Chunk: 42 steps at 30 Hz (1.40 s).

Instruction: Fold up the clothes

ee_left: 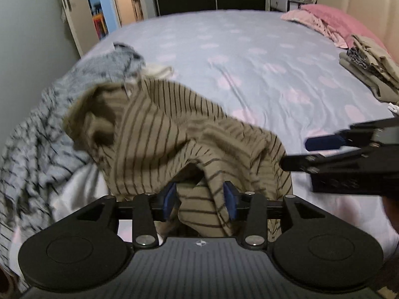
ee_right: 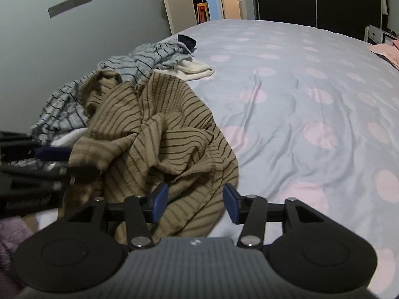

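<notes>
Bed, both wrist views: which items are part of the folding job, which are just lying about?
In play:
- tan striped garment, crumpled
- left gripper, open, fabric between its jaws
- right gripper, open over the garment's edge
- grey-blue striped garment and white cloth, unfolded, probably next

Lying about:
- folded stack
- pink pillow
- spotted bedsheet

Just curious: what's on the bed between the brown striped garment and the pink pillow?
Only bare dotted bedsheet between the brown striped garment and pink pillow, per the left wrist view.
</notes>
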Motion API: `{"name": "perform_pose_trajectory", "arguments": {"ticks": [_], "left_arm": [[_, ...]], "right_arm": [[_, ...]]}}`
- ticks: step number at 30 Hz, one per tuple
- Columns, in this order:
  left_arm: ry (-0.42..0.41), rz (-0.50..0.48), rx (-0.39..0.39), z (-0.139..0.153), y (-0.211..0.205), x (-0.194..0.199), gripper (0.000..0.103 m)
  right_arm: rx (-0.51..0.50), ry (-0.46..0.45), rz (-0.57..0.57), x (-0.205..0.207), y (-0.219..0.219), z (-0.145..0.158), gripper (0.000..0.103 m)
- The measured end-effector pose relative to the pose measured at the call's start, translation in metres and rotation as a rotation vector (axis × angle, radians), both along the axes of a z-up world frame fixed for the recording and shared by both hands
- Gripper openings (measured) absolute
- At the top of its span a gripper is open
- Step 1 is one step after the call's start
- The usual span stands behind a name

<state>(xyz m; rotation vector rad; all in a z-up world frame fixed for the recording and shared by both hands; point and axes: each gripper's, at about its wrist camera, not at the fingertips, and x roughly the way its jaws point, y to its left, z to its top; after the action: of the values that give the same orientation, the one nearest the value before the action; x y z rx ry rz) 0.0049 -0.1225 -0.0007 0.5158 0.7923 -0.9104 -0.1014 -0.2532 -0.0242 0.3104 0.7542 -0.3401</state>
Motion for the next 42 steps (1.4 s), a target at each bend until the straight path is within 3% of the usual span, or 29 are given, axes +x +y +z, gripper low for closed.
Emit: {"name": "perform_pose_trajectory", "arguments": {"ticks": [3, 6, 8, 10, 13, 14, 17, 23, 27, 32, 38, 42], "left_arm": [[0.025, -0.024, -0.005, -0.006, -0.008, 0.002, 0.052], [0.0, -0.04, 0.029, -0.013, -0.02, 0.003, 0.052], [-0.008, -0.033, 0.056, -0.02, -0.025, 0.005, 0.043], [-0.004, -0.022, 0.081, -0.026, -0.029, 0.009, 0.02], [0.025, 0.005, 0.084, -0.027, -0.026, 0.015, 0.007], [0.022, 0.009, 0.073, -0.025, -0.024, 0.015, 0.007], [-0.011, 0.02, 0.022, -0.013, -0.018, 0.012, 0.004], [-0.075, 0.038, -0.128, 0.024, -0.005, 0.003, 0.003], [-0.095, 0.003, -0.204, 0.047, -0.008, -0.012, 0.003], [-0.068, -0.124, -0.217, 0.057, -0.013, -0.041, 0.003], [0.056, -0.305, -0.074, 0.038, -0.018, -0.068, 0.003], [0.103, -0.378, 0.115, 0.01, -0.015, -0.079, 0.003]], "right_arm": [[0.0, 0.034, -0.019, 0.02, -0.01, -0.016, 0.053], [0.021, 0.043, -0.04, 0.034, -0.018, -0.028, 0.05], [0.029, 0.044, -0.033, 0.04, -0.017, -0.035, 0.043], [0.032, 0.056, -0.017, 0.043, -0.015, -0.041, 0.036], [0.051, 0.08, -0.004, 0.044, -0.014, -0.049, 0.006], [0.059, 0.08, -0.01, 0.043, -0.016, -0.05, 0.004], [0.04, 0.051, -0.04, 0.034, -0.016, -0.04, 0.002], [-0.144, 0.021, -0.198, -0.001, -0.019, 0.003, 0.002], [-0.254, 0.027, -0.35, -0.046, -0.028, 0.026, 0.001], [-0.323, 0.125, -0.522, -0.103, -0.046, 0.038, 0.001], [-0.332, 0.267, -0.629, -0.149, -0.062, 0.022, 0.002], [-0.252, 0.356, -0.564, -0.156, -0.068, -0.002, 0.002]]}}
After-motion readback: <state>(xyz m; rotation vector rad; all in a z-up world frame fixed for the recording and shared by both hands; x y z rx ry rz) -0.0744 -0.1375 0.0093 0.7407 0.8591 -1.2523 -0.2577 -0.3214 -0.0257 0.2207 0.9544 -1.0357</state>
